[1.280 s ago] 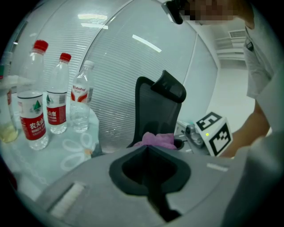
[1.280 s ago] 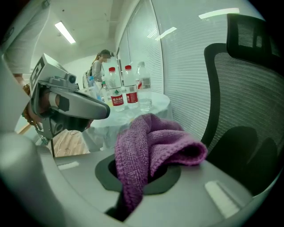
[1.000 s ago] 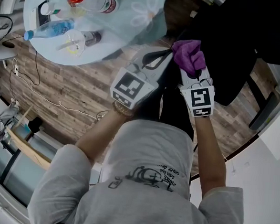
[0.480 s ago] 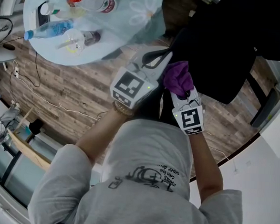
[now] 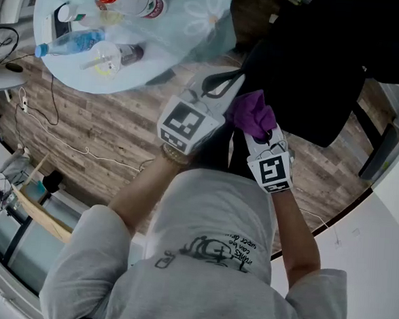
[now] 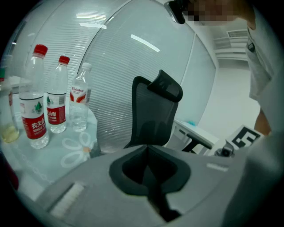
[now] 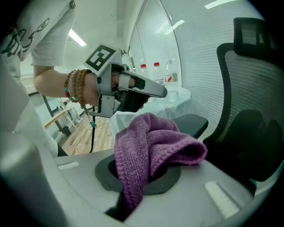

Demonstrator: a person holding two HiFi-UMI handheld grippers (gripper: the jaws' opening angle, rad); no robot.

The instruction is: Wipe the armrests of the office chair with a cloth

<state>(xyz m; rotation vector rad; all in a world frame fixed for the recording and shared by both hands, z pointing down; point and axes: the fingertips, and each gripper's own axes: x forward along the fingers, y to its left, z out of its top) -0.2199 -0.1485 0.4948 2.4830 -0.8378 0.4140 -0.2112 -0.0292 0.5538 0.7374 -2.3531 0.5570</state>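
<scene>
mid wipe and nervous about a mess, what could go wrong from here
The purple cloth is bunched in the shut right gripper, with a loose lobe; it might work free against the armrest. The left gripper, shut and empty, hangs close by the cloth, so the two could bump. The water bottles stand on the table nearby; a wide swing might topple one.

Purple knitted cloth; black office chair with armrest
The cloth is bunched and folded, with one end pinched in the closed jaws of the right gripper, and is held just before the flat dark armrest pad; contact cannot be determined. The chair is stood upright, its backrest of mesh
</scene>
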